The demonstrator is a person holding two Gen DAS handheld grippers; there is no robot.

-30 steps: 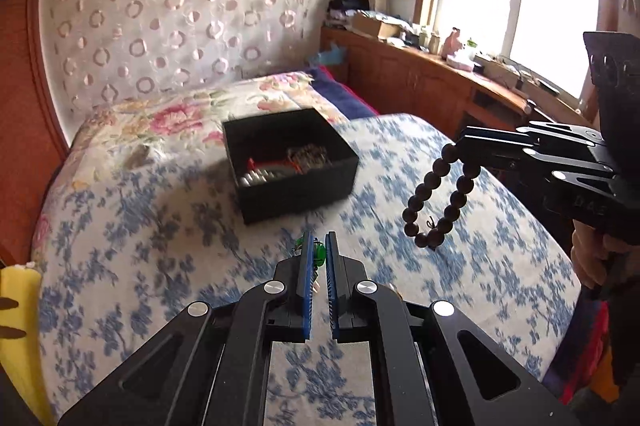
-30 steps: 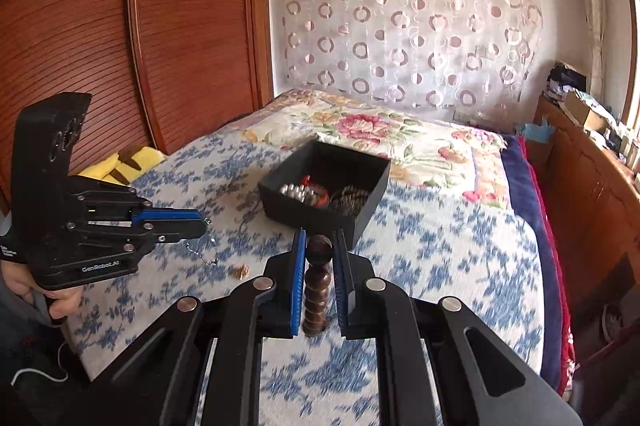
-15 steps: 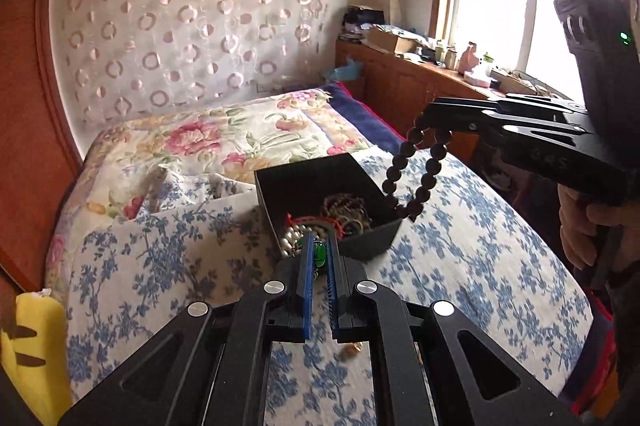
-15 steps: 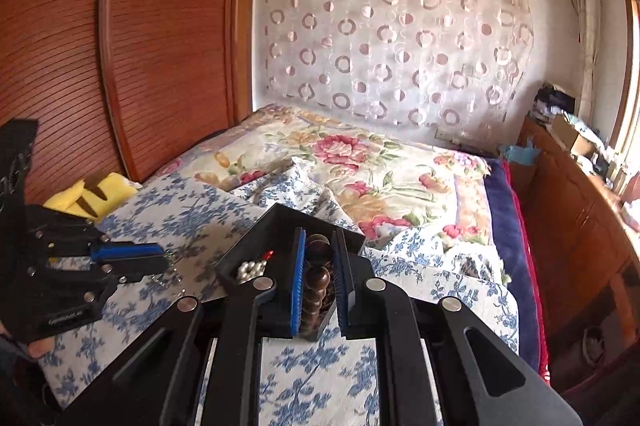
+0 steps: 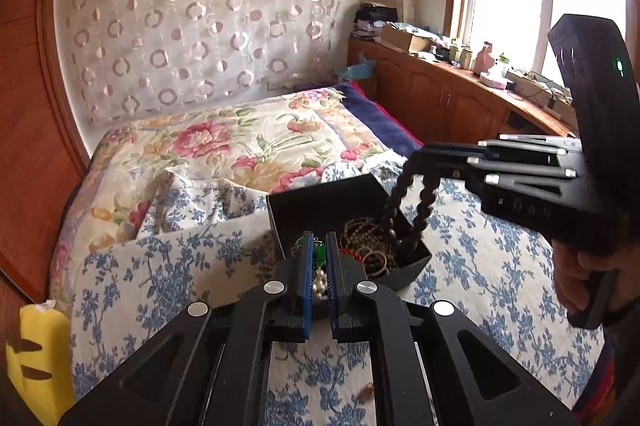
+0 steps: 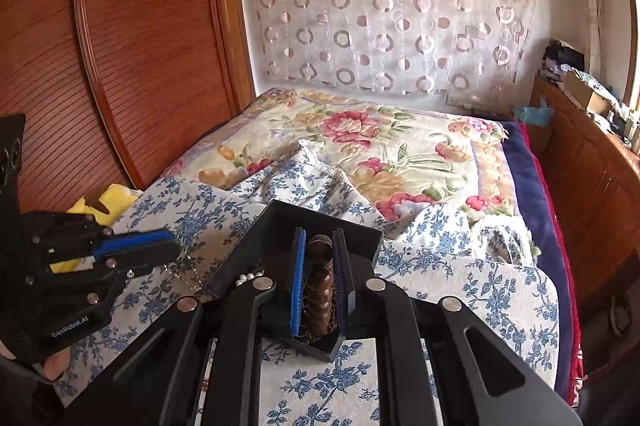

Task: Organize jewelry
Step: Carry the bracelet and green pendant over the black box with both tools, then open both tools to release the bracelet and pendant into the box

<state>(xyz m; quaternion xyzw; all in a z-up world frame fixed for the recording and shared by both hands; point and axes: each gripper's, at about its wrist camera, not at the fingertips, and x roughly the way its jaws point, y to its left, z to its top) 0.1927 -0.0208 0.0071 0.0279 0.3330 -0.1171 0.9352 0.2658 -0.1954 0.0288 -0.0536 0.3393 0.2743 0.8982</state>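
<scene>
over the blue-flowered bed (image 5: 480,266), the left claw (image 5: 319,258) is clenched on a thin chain with a green bead (image 5: 319,250) above the black box (image 5: 320,201); rightward, the right claw (image 6: 319,266) grips a dark bead bracelet (image 5: 408,209) dangling into that box.

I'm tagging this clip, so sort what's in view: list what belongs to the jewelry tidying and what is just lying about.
Part of the job:
- black box with jewelry inside
- dark bead bracelet, held by the right claw
- green-beaded piece and thin chain, in the left claw

Lying about:
- yellow plush
- floral quilt
- clutter on the window counter
</scene>
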